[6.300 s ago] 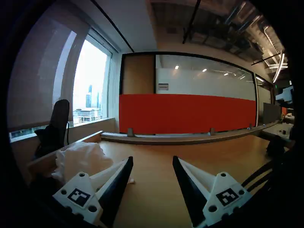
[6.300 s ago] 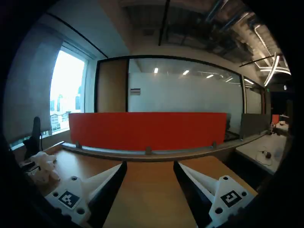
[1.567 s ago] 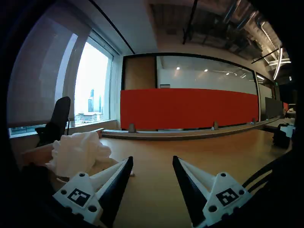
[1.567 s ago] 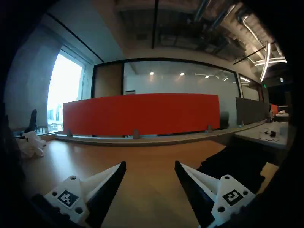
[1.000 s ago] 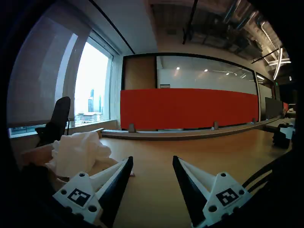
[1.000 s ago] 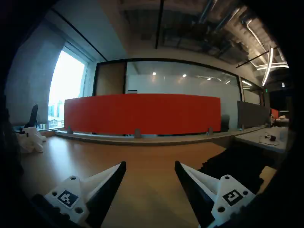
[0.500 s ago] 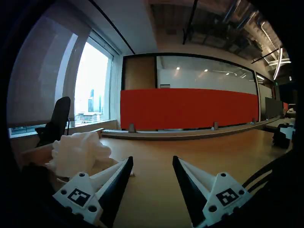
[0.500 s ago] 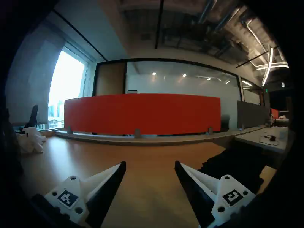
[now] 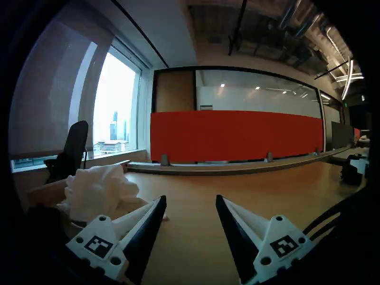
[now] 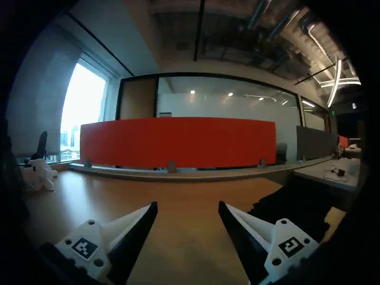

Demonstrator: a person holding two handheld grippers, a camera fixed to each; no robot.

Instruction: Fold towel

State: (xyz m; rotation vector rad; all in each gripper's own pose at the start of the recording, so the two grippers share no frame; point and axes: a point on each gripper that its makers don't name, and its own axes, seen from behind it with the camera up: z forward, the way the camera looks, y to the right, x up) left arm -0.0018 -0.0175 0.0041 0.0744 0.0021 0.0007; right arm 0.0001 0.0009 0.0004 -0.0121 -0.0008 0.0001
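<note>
The desk (image 9: pixel 266 185) is smooth, shiny brown wood. A flat red panel (image 9: pixel 237 135) stands along its far edge. The left gripper (image 9: pixel 190 198) and right gripper (image 10: pixel 187 204) have pointy black and white fingers. Both are spread wide and hold nothing.

The towel (image 9: pixel 97 190) is white and soft, scrunched into a lumpy heap. In the left gripper view it lies on the desk at 8 o'clock, and a finger hides its bottom edge. In the right gripper view it is a small lump at 9 o'clock, far from the fingers. There, a dark bumpy thing (image 10: pixel 294 209) at 4 o'clock is hard to make out.
</note>
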